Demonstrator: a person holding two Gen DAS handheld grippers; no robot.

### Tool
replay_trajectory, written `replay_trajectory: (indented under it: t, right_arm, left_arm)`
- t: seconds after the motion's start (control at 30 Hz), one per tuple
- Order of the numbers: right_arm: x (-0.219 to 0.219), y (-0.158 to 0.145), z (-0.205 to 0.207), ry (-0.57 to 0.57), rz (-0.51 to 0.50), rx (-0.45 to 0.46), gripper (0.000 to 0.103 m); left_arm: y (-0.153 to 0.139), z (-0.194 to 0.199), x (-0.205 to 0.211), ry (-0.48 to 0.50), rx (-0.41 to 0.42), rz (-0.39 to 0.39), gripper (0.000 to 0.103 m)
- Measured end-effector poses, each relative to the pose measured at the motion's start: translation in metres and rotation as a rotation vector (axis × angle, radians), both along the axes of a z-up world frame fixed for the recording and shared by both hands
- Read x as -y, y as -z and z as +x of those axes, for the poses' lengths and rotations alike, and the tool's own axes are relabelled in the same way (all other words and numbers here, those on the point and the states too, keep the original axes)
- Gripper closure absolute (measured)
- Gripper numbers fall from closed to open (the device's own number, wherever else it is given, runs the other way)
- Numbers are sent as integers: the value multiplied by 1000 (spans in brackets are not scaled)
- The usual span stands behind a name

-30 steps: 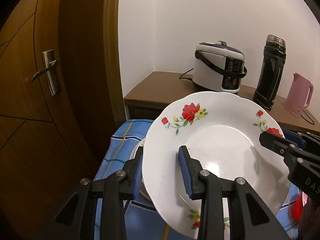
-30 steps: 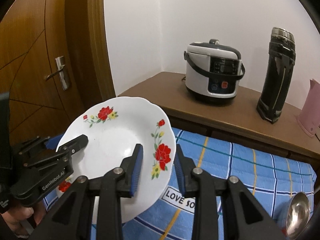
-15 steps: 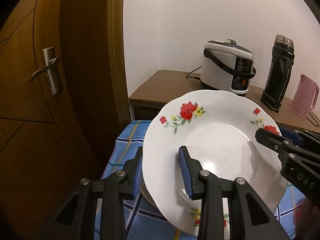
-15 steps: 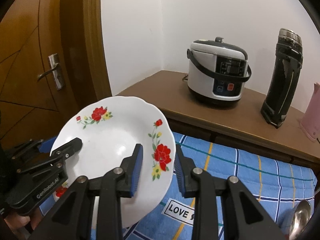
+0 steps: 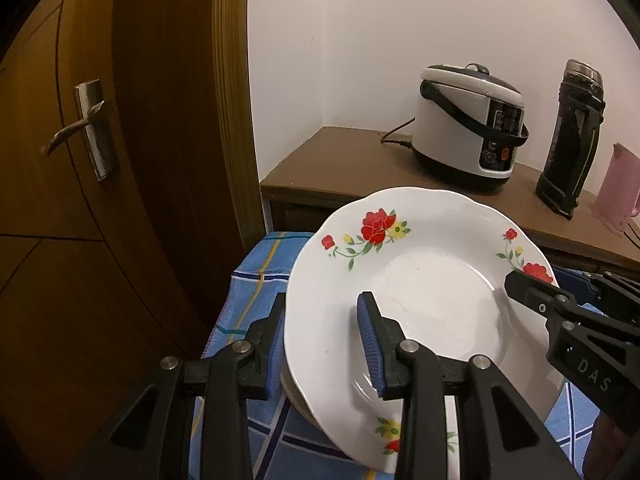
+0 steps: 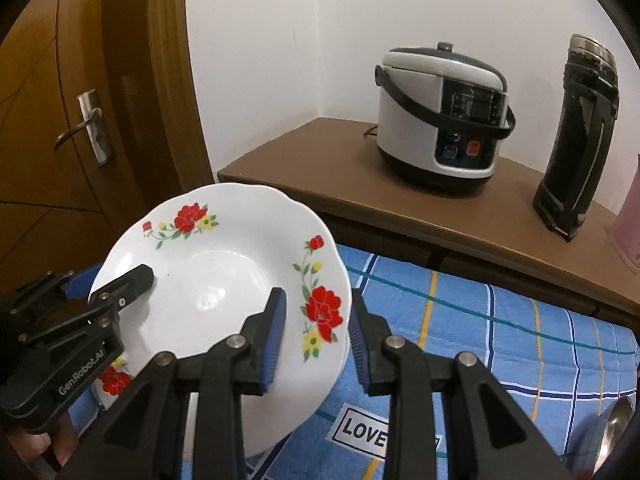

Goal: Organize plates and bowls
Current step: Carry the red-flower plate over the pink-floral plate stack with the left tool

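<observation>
A white plate (image 5: 432,292) with red flowers hangs tilted just over the blue checked cloth, held from both sides. My left gripper (image 5: 322,320) is shut on its left rim, one blue pad under the rim and one inside the well. My right gripper (image 6: 316,304) is shut on the opposite rim, over a big red flower. Each view shows the other gripper: the right gripper (image 5: 560,312) and the left gripper (image 6: 100,304). Under the held plate (image 6: 212,280) lies another flowered dish (image 6: 114,380), and only its edge (image 5: 294,396) shows in the left wrist view.
The cloth (image 6: 480,340) covers a table beside a wooden door (image 5: 100,200) with a metal handle. Behind it a brown sideboard (image 6: 320,168) carries a rice cooker (image 6: 440,120), a black flask (image 6: 580,140) and a pink kettle (image 5: 620,196). A metal ladle (image 6: 612,432) lies at the right.
Both grippers have carried the plate down and leftward toward the table corner by the door, closer to the dish beneath. Both grips are unchanged.
</observation>
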State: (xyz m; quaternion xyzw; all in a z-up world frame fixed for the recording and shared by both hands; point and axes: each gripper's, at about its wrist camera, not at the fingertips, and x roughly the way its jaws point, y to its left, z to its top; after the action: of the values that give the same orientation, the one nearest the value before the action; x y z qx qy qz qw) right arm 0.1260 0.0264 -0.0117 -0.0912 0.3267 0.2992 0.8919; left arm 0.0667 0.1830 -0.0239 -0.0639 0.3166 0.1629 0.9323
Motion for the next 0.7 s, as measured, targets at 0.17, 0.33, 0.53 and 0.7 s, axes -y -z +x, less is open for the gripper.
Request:
replay_trajectory:
  t: [0.17,0.33,0.53,0.7]
  right_arm:
    - [-7,10,7,4,-15,-18,72]
    - [-11,21,13,9,-31,-38,72]
    - [-16,30,21,15,-42,-56,72]
    - [-20,35,24,17,-50,-63,72]
  left_arm:
    - [9,7,-5,-2,-18,-8,66]
    - [14,13,-9,-3,-29,-15,66]
    - [20,18,-12,0,-38,-20,66]
    - [24,22,-15,0,-45,-25,66]
